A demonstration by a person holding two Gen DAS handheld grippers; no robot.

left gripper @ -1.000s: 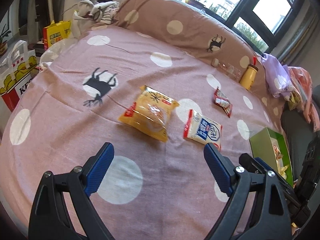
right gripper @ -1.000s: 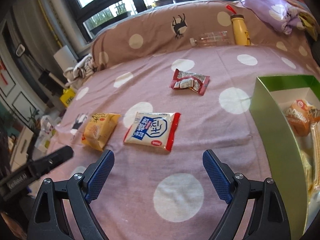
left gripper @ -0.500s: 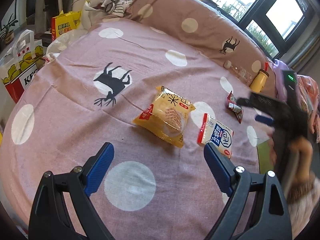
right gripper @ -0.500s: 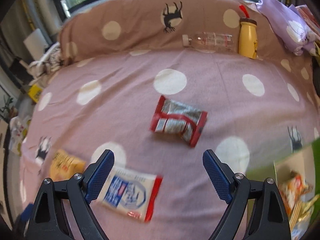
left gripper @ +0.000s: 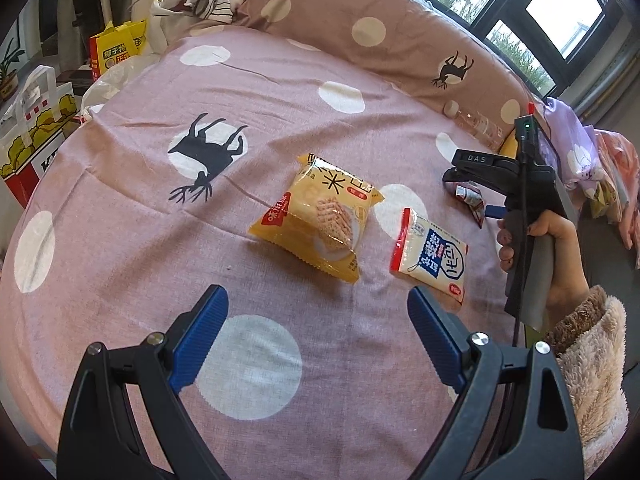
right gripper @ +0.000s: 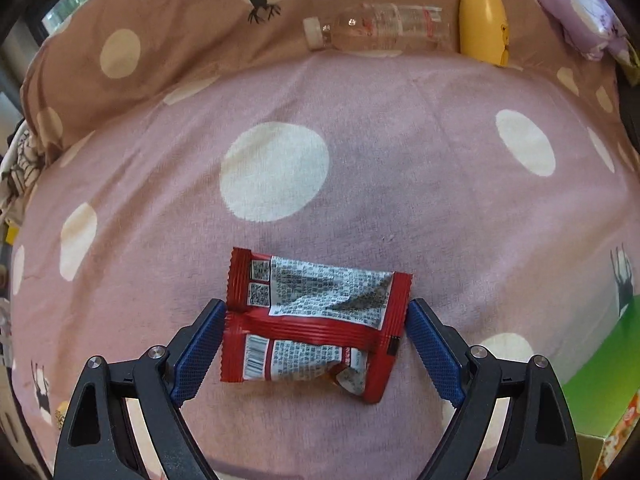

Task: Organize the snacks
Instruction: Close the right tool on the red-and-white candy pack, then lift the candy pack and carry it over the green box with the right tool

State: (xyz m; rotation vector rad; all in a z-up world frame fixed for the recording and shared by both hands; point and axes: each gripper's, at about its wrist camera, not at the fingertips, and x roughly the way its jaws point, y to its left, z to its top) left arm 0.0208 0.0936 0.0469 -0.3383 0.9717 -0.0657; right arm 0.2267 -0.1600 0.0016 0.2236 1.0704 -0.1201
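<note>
A red snack packet [right gripper: 316, 324] lies on the pink spotted bed cover, between the open blue fingers of my right gripper [right gripper: 314, 344], which straddle its two ends. It also shows in the left wrist view [left gripper: 472, 200], partly hidden by the right gripper's body [left gripper: 516, 184]. A yellow snack packet [left gripper: 320, 216] and a white and blue packet [left gripper: 432, 256] lie mid-bed. My left gripper [left gripper: 316, 336] is open and empty, hovering in front of them. A green box [right gripper: 604, 384] shows at the right edge.
A clear plastic bottle [right gripper: 376, 28] and a yellow bottle [right gripper: 482, 20] lie against the brown spotted pillow [left gripper: 380, 40]. Clothes [left gripper: 576, 156] are piled at the right. Paper bags [left gripper: 36, 120] stand beside the bed at the left.
My right gripper has moved forward and down over the red packet, which now sits between its fingers. My left gripper has shifted slightly, and the right hand has come into its view.
</note>
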